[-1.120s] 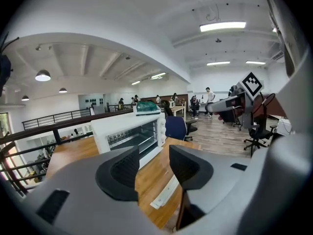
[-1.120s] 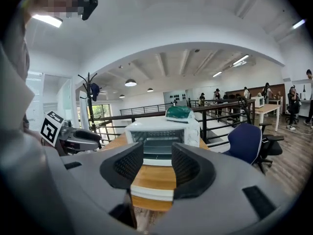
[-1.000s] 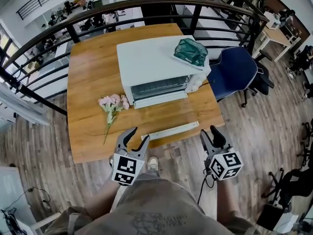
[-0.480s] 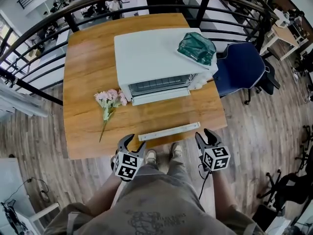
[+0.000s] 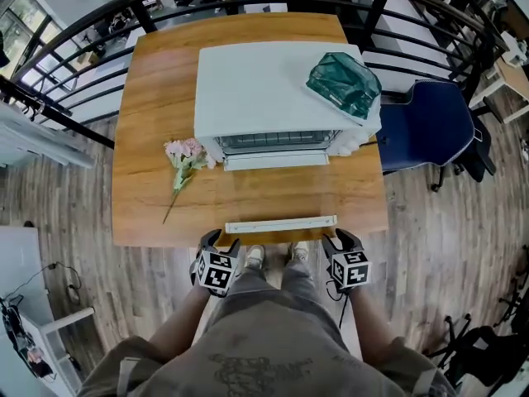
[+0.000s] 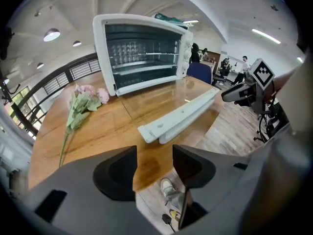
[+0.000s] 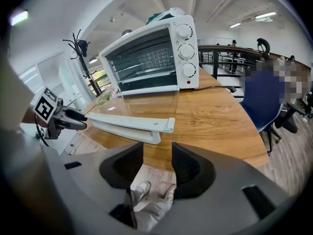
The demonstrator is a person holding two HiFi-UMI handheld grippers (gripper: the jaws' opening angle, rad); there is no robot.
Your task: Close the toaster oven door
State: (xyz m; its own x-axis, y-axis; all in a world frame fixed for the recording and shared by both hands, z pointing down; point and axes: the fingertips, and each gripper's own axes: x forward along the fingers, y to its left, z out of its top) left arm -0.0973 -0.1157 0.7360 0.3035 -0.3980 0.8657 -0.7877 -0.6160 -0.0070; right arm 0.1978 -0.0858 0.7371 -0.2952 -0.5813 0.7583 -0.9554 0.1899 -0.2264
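A white toaster oven (image 5: 273, 89) stands at the back of the wooden table (image 5: 157, 205). Its glass door lies open and flat, and the door's white handle bar (image 5: 281, 223) reaches the table's front edge. My left gripper (image 5: 216, 242) hangs just in front of that edge, below the bar's left end. Its jaws are opening and hold nothing. My right gripper (image 5: 341, 240) is open and empty below the bar's right end. The left gripper view shows the left gripper (image 6: 154, 153), the handle bar (image 6: 181, 116) and the oven (image 6: 142, 53). The right gripper view shows the right gripper (image 7: 157, 151), the bar (image 7: 127, 124) and the oven (image 7: 146, 58).
A bunch of pink flowers (image 5: 183, 160) lies on the table left of the oven. A green bag (image 5: 343, 81) sits on the oven's top right corner. A blue chair (image 5: 426, 126) stands at the table's right, with a black railing (image 5: 74, 35) behind. The person's legs are below the grippers.
Both grippers have drawn back toward the person's body, from over the table's front edge to just off it. The head view has shifted, so the table sits squarer.
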